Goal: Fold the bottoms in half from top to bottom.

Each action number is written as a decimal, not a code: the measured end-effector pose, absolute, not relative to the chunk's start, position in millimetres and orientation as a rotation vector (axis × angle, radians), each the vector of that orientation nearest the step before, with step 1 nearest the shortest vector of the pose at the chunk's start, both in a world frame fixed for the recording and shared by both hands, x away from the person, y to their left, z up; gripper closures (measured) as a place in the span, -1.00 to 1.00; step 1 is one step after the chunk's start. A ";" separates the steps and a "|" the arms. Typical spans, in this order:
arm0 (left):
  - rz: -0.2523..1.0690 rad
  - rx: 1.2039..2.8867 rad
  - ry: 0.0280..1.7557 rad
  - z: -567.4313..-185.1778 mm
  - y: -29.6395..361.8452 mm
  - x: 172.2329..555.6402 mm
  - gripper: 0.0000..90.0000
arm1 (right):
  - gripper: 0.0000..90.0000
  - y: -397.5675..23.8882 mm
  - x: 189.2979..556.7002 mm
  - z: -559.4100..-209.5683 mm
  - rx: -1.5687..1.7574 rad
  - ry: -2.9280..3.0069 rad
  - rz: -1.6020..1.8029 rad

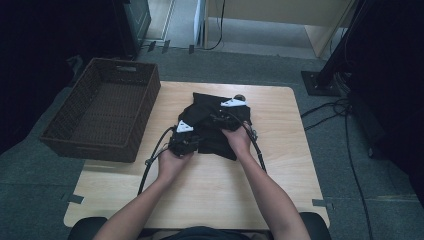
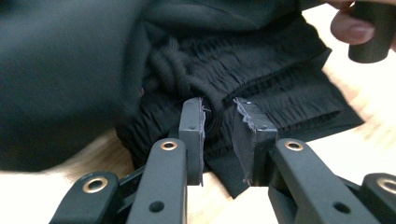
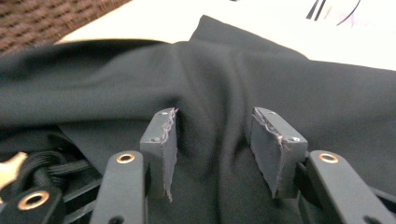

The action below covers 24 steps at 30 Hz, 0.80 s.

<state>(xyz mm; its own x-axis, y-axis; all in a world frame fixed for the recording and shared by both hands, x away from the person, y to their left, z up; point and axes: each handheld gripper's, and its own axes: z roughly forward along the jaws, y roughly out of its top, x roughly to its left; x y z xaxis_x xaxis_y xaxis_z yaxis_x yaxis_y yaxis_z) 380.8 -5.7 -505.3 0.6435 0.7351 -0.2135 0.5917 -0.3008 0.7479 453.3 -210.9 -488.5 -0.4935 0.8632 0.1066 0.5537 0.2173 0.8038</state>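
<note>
A crumpled black garment lies in the middle of the wooden table. My left gripper is at its near left edge. In the left gripper view its jaws are close together on the gathered elastic waistband and its black drawstring, which sits between the pads. My right gripper rests over the garment's right part. In the right gripper view its jaws stand apart above smooth black cloth, with nothing pinched between them.
A brown wicker basket stands at the table's left edge, and its weave shows beyond the cloth. Cables trail from both grippers over the near tabletop. The person's other hand is at the far right of the left gripper view.
</note>
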 end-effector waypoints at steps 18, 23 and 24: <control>0.239 1.992 1.032 -515.9 -8.8 378.8 0.64 | 0.95 -210.7 415.5 -457.1 1.272 2.149 1.194; 0.239 1.977 1.041 -516.7 -8.7 378.1 0.64 | 0.94 -222.8 387.7 -465.9 1.332 2.151 1.245; 0.238 1.976 1.042 -516.6 -8.8 377.9 0.64 | 0.94 -224.8 381.9 -468.4 1.333 2.157 1.249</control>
<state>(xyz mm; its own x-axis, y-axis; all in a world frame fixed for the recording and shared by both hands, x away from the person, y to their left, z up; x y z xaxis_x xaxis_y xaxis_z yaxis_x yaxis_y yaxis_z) 377.9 -8.8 -516.6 0.6324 0.7455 -0.2107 0.5804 -0.2759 0.7661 381.9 -224.8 -468.4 -0.5168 0.8390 0.1703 0.5654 0.1852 0.8038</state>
